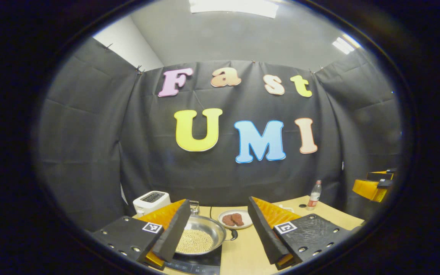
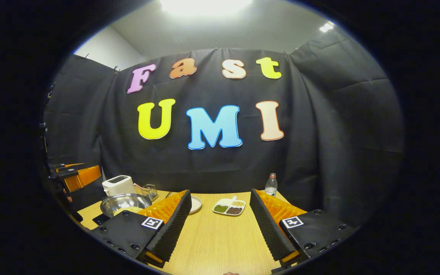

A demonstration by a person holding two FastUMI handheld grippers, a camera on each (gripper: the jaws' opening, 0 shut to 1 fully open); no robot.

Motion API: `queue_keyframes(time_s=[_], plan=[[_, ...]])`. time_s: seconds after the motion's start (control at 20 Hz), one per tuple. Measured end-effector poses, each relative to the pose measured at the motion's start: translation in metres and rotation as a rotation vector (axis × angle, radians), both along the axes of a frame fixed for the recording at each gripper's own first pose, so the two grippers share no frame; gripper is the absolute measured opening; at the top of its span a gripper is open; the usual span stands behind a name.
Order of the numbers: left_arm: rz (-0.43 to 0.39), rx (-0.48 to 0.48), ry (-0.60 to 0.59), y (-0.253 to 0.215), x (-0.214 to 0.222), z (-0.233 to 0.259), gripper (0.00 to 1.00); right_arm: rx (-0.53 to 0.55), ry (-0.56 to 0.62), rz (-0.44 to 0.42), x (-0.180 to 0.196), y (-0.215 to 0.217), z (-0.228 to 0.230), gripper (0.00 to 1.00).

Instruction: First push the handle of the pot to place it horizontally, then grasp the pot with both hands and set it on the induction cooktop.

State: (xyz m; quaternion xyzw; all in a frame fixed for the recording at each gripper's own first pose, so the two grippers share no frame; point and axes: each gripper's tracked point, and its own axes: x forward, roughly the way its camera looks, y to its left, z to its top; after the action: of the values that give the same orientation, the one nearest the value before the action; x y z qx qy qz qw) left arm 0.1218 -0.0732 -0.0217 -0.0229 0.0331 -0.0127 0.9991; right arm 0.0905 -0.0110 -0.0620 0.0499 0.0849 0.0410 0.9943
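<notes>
Your silver pot (image 1: 204,233) holds pale beige beans and sits on a black cooktop (image 1: 201,263). Both grippers' fingers (image 1: 174,229) are orange with black ribbed pads and black-and-white square markers. The table (image 2: 220,240) is light wood. A white plate (image 1: 235,218) carries reddish-brown pieces; the toaster (image 2: 117,185) is white.

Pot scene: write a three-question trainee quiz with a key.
1. True or false: the pot already sits on the cooktop.
2. What lies on the plate behind the pot? A) brown patties B) a bottle C) a toaster
3. Fill in: both the left gripper and the right gripper are ___.

Key: 1 true; 2 A; 3 open.
</notes>
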Motion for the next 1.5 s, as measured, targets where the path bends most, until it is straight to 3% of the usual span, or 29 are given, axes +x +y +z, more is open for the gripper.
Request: queue_keyframes(time_s=[0.05, 0.2, 0.25, 0.3, 0.65, 0.75, 1.05, 1.2, 1.5], plan=[[0.002, 0.007, -0.015, -0.004, -0.010, 0.007, 0.88, -0.012, -0.014, 0.000, -0.007, -0.005, 0.002, 0.97], [0.011, 0.017, -0.043, -0.008, -0.033, 0.018, 0.88, -0.051, -0.041, 0.015, -0.033, -0.013, 0.012, 0.97], [0.012, 0.009, -0.049, -0.008, -0.041, 0.021, 0.88, -0.057, -0.051, 0.017, -0.039, -0.014, 0.016, 0.92], [0.012, -0.001, -0.054, -0.009, -0.048, 0.025, 0.88, -0.060, -0.063, 0.016, -0.044, -0.014, 0.020, 0.97], [0.007, -0.007, -0.050, 0.011, -0.092, 0.026, 0.88, -0.037, -0.083, -0.008, -0.077, -0.004, 0.037, 0.92], [0.006, 0.004, -0.051, 0.021, -0.101, 0.029, 0.90, -0.030, -0.085, -0.024, -0.084, -0.001, 0.041, 0.97], [0.009, 0.031, -0.089, 0.043, -0.127, 0.045, 0.88, -0.068, -0.099, -0.018, -0.117, 0.014, 0.051, 0.97], [-0.001, 0.030, -0.100, 0.041, -0.138, 0.050, 0.88, -0.074, -0.096, -0.017, -0.129, 0.015, 0.051, 0.93], [-0.014, 0.018, -0.111, 0.030, -0.150, 0.055, 0.88, -0.079, -0.093, -0.028, -0.145, 0.007, 0.055, 0.98]])
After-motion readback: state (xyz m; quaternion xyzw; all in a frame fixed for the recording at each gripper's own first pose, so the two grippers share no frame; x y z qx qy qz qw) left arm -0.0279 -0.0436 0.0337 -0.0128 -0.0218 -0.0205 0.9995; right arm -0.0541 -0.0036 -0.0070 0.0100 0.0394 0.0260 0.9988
